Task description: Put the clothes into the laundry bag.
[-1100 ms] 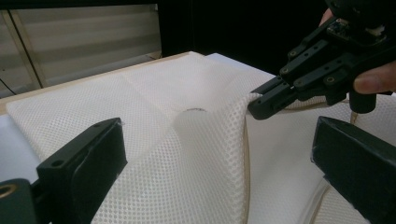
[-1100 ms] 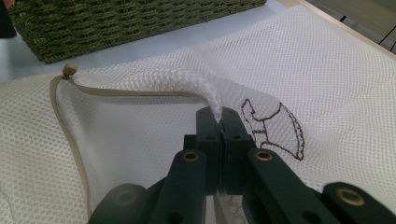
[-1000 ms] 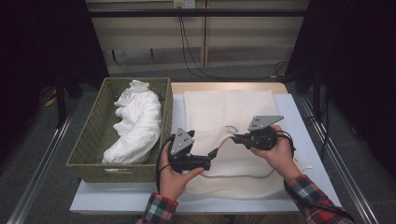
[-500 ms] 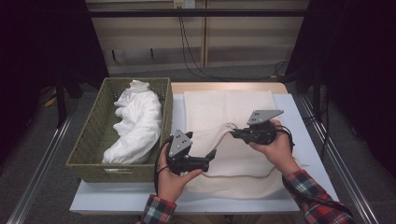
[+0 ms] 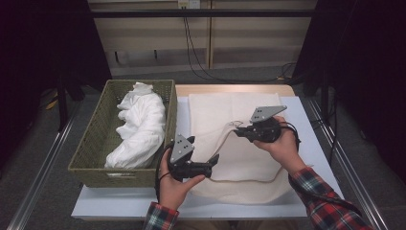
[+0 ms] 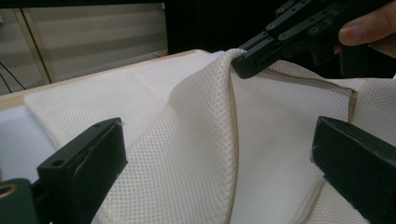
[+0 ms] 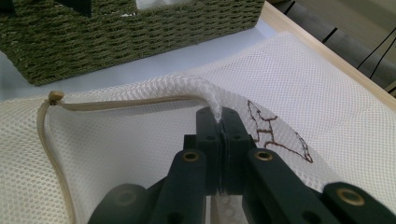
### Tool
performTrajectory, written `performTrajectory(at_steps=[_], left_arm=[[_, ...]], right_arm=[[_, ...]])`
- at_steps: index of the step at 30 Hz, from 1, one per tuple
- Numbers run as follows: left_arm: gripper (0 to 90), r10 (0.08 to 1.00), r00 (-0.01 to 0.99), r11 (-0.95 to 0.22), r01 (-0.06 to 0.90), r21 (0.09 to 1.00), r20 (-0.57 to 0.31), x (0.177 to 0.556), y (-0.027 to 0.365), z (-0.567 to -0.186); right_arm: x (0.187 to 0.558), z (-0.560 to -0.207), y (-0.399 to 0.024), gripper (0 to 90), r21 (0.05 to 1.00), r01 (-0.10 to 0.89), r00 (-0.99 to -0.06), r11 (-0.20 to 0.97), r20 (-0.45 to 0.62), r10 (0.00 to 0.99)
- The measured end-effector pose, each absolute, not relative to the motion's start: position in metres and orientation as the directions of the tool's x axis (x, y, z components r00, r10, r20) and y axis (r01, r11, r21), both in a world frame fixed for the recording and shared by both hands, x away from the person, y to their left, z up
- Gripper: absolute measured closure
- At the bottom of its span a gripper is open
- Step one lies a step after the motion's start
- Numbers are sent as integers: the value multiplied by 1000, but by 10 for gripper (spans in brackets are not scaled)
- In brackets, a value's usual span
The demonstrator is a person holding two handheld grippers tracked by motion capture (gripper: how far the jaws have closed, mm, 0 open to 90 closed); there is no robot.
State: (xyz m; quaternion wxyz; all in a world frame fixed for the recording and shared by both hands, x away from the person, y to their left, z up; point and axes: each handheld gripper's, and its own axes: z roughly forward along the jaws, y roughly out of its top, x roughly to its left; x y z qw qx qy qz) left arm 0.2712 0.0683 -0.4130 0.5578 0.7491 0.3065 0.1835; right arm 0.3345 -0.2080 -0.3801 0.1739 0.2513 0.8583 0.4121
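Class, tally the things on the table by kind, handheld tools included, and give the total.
Mesh bag: 1
Woven basket: 1
White cloth in the basket: 1
Tools: 2, the left tool and the right tool
Total: 5

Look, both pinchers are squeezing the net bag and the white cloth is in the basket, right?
Not quite. The right gripper is squeezing the net bag, as the right gripper view shows. The left gripper is open, its jaws wide apart in the left gripper view. The white cloth is in the basket.
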Motion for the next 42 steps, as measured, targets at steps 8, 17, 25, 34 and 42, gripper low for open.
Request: performTrajectory(at_steps=[8,17,25,34,42], left_arm=[[31,664,745,-191,251,949,-63,270,69,-412],[31,670,740,-199,261,945,-63,270,69,-414],[31,668,741,-201,272,941,-72,271,68,-417],[31,659,749,-206,271,940,-72,271,66,-417],[31,663,744,-212,287,934,-78,273,68,-419]], right_arm=[[337,-370,-209,886,791,282,-808,543,-110,579],[341,-364,-207,886,785,257,-817,563,-135,561],[348,-358,-211,886,794,260,-814,550,-126,567],[356,-353,-211,886,787,262,-815,559,-130,565],[361,-347,-212,886,787,263,-814,558,-129,566]])
